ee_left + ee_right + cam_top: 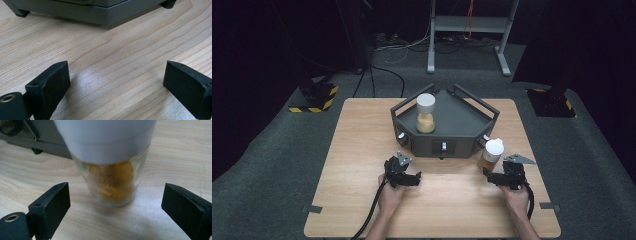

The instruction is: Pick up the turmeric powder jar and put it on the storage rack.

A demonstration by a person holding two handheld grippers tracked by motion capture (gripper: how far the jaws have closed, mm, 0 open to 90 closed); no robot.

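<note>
**Right gripper view: jar between spread jaws**

Right gripper [116,202] has its jaws wide apart, no contact with anything. Glass jar [112,180] stands upright on the wooden table [175,157], just ahead, centred in the gap between the jaws. White lid [105,137] on top, amber-yellow contents [111,181] visible through the glass. Dark grey tray base [30,137] sits at upper left, behind the jar, one foot on the table.
</note>
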